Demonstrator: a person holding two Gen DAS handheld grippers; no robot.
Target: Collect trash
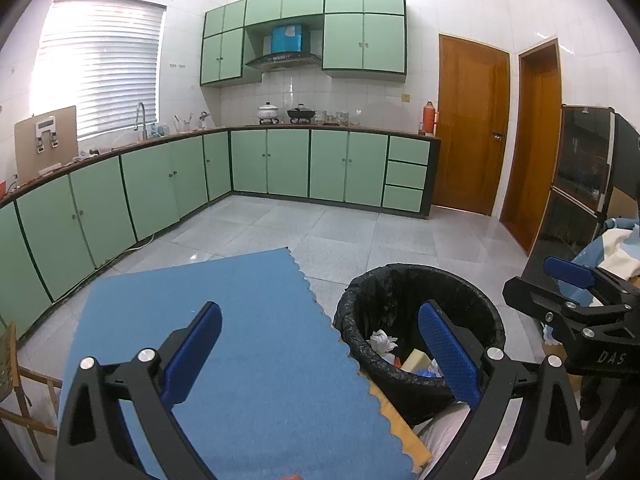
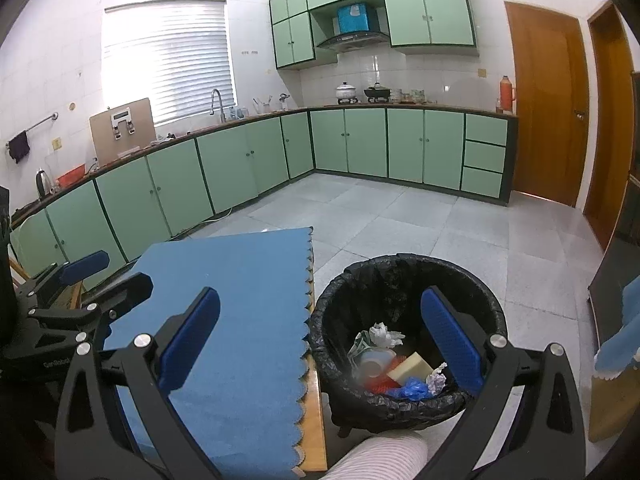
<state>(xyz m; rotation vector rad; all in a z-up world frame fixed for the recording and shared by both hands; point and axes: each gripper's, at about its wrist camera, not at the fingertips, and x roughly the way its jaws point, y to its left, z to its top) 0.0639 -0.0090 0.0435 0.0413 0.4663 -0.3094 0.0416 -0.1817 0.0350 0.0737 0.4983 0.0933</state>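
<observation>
The trash bin (image 2: 408, 336), lined with a black bag (image 2: 340, 344), stands on the floor just beside the right edge of your counter (image 2: 314, 432). Inside it you can see the trash: a crumpled white paper (image 2: 384, 334), a white cup (image 2: 372, 364) lying on its side, a pale yellow sponge block (image 2: 412, 366), a blue wrapper (image 2: 414, 390), a second crumpled paper (image 2: 436, 380) and something red (image 2: 380, 386) under them. In the left wrist view the same bin (image 1: 420, 320) shows at the right of the blue mat (image 1: 256, 360).

The blue mat (image 2: 240, 340) with a wavy edge covers the counter, and nothing lies on the part you see.

Your right tool (image 2: 320, 340) has its blue pads wide apart and holds nothing; one pad is over the mat, the other over the bin. Your left tool (image 1: 320, 352) is also spread apart with nothing between its pads. Each tool shows at the side of the other camera's view.

Behind, green kitchen cabinets (image 2: 360, 144) run along the walls, and two brown doors (image 2: 548, 100) are at the right.
</observation>
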